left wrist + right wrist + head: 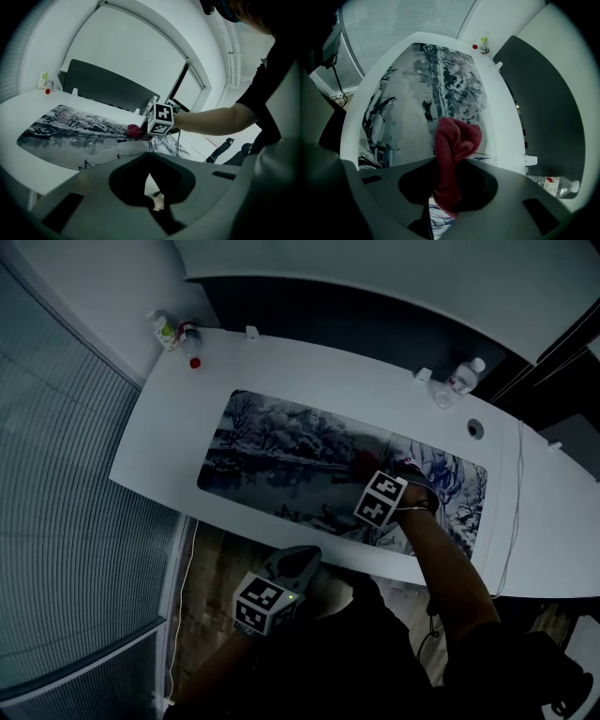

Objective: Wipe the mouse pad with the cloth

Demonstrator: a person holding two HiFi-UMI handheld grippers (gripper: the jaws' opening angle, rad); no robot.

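Wiping looks under way: the right hand-held gripper pinches the red cloth against the mouse pad stretching ahead of it, so a steady forward sweep comes next; the left hand-held gripper hangs closed, empty.

cloth | mostly hidden behind marker cube (head view)

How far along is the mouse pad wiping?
Done: the right gripper has the red cloth clamped. In hand: the cloth rests on the mouse pad, on its right half. Left: I can't tell which parts are wiped; most of the pad lies beyond it.
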